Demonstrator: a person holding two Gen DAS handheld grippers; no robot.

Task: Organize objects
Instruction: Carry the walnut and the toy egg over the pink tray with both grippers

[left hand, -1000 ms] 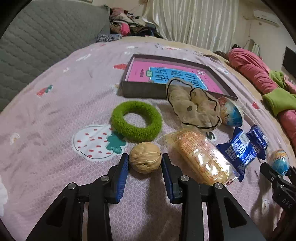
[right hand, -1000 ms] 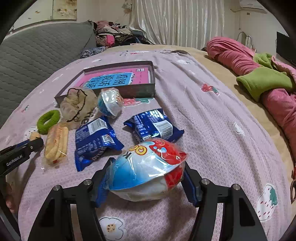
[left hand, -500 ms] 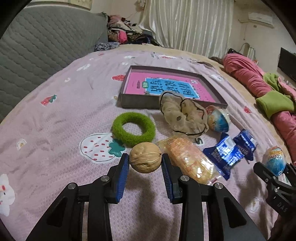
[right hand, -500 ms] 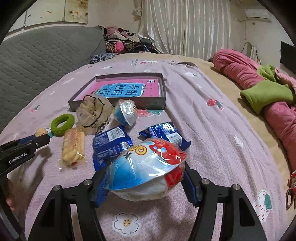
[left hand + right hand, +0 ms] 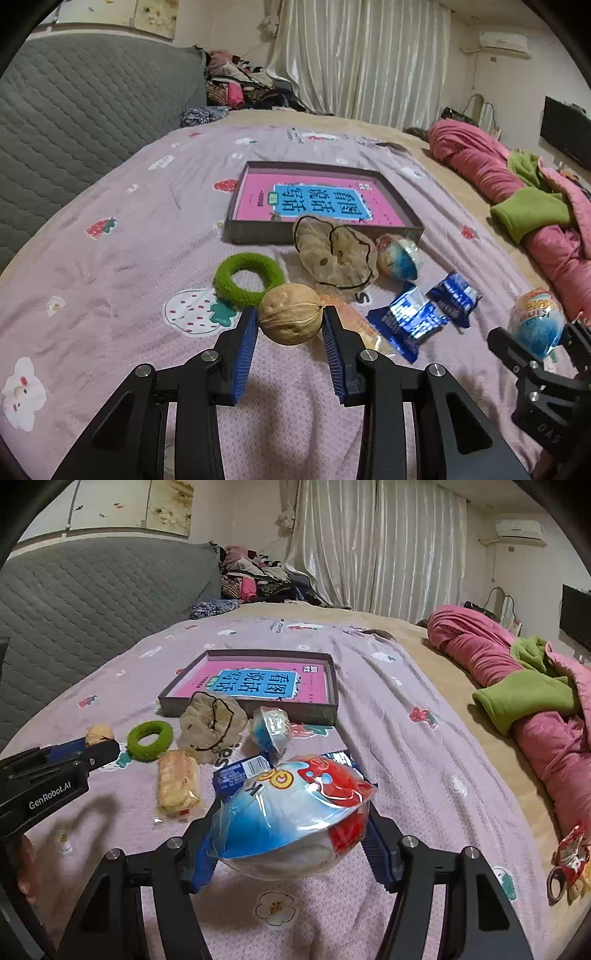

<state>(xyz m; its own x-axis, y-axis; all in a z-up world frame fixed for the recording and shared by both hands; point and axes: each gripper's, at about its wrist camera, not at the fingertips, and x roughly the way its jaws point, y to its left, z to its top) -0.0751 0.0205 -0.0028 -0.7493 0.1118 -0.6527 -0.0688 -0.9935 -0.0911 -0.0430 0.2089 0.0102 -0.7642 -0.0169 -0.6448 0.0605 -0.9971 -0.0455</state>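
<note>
Left gripper [image 5: 290, 326] clamped on a walnut [image 5: 290, 314], held clear above the bedspread [image 5: 122, 280]. Right gripper [image 5: 291, 845] grips a wrapped toy egg [image 5: 295, 819], also lifted. Grey tray [image 5: 255, 230] further back holds only a pink book [image 5: 317, 201]. In front of it lie a green ring [image 5: 248, 274], beige scrunchie [image 5: 336, 254], second egg [image 5: 397, 258], blue packets [image 5: 424, 314], and what looks like a wrapped biscuit [image 5: 177, 782].

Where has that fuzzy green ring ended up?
The green ring lies flat on the lilac bedspread, left of the beige scrunchie and short of the grey box. In the left camera's view it shows just behind the held walnut.
</note>
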